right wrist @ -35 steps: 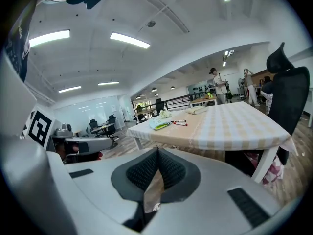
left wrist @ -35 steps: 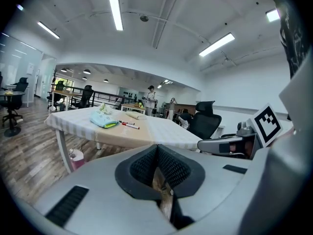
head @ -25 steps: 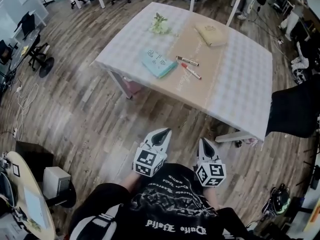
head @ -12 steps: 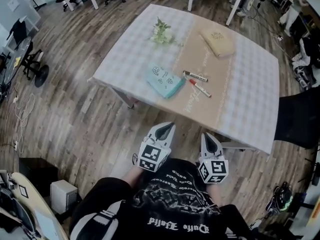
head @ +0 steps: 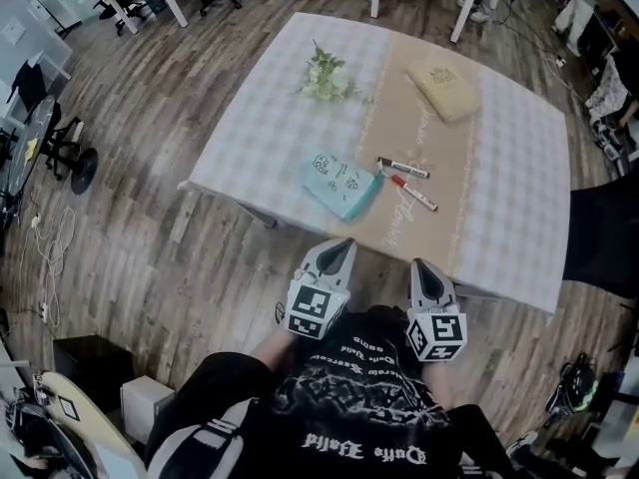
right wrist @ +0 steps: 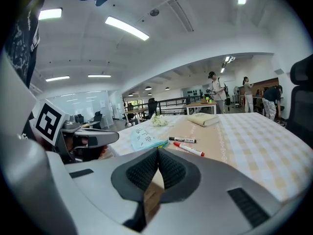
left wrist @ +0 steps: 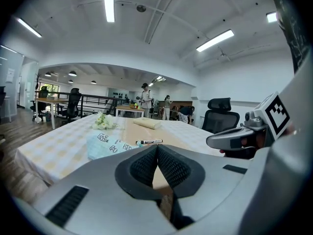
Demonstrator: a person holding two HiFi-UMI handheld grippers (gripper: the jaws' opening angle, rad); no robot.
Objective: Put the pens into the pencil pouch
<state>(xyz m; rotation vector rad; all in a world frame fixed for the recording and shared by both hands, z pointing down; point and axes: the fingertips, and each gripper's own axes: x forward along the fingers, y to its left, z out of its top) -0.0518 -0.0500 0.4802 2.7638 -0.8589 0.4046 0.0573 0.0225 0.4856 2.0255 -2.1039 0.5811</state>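
Standing close to near edge of tabletop, person is holding left gripper and right gripper side by side, both pointing toward it; jaws of each gripper are pressing together, gripping nothing; teal pencil pouch is lying near front edge; black pen and red pen are lying just right of pouch on brown runner, untouched, well apart from both grippers; white flowers and beige flat item are sitting farther back.
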